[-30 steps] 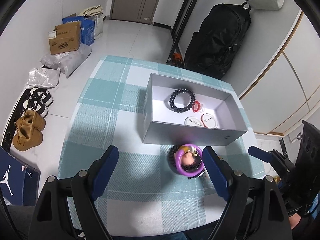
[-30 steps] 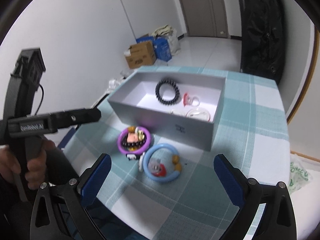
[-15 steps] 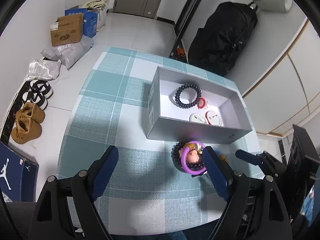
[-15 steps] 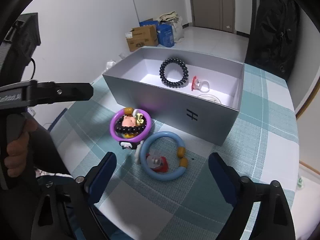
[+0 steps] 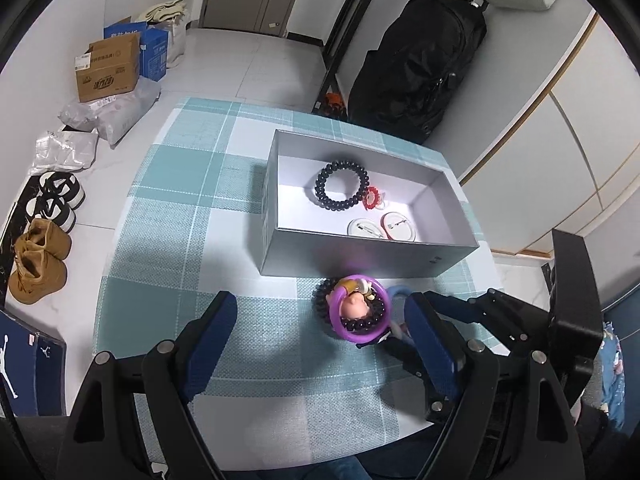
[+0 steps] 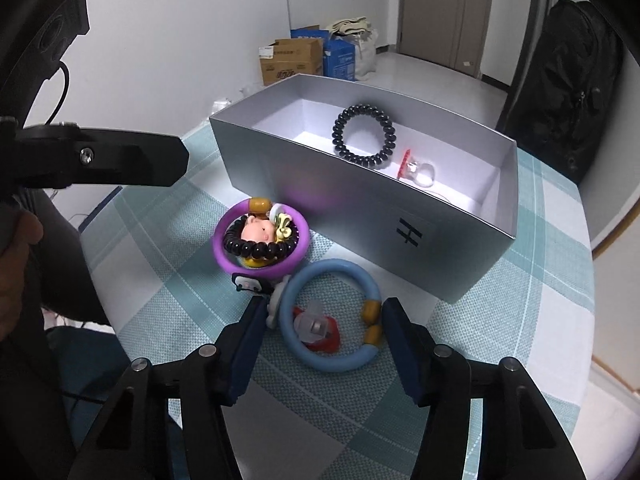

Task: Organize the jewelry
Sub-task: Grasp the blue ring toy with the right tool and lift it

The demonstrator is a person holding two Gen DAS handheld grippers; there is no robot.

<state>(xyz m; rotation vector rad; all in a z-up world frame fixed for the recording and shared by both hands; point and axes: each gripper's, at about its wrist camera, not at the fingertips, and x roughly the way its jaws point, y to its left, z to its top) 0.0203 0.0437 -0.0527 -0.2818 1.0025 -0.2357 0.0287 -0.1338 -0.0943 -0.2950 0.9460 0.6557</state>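
Note:
A grey open box (image 5: 360, 256) (image 6: 348, 208) stands on the checked tablecloth and holds a black bead bracelet (image 5: 341, 185) (image 6: 364, 136), a red ring (image 5: 373, 198) (image 6: 412, 168) and two round badges (image 5: 382, 227). In front of it lie a purple ring (image 5: 360, 310) (image 6: 260, 240) with a black bracelet and a small doll head inside, and a blue ring (image 6: 330, 316) with a red charm. My right gripper (image 6: 324, 332) is open, its fingers low on either side of the blue ring. My left gripper (image 5: 320, 332) is open and empty, above the table left of the purple ring.
The checked table (image 5: 168, 216) ends close on all sides. On the floor to the left are cardboard boxes (image 5: 108, 66), bags and shoes (image 5: 38, 256). A black backpack (image 5: 416, 64) leans behind the table. The left gripper's handle (image 6: 92, 156) shows in the right wrist view.
My right gripper has dropped down and forward and its fingers have narrowed around the blue ring. My left gripper has shifted a little; it stays open.

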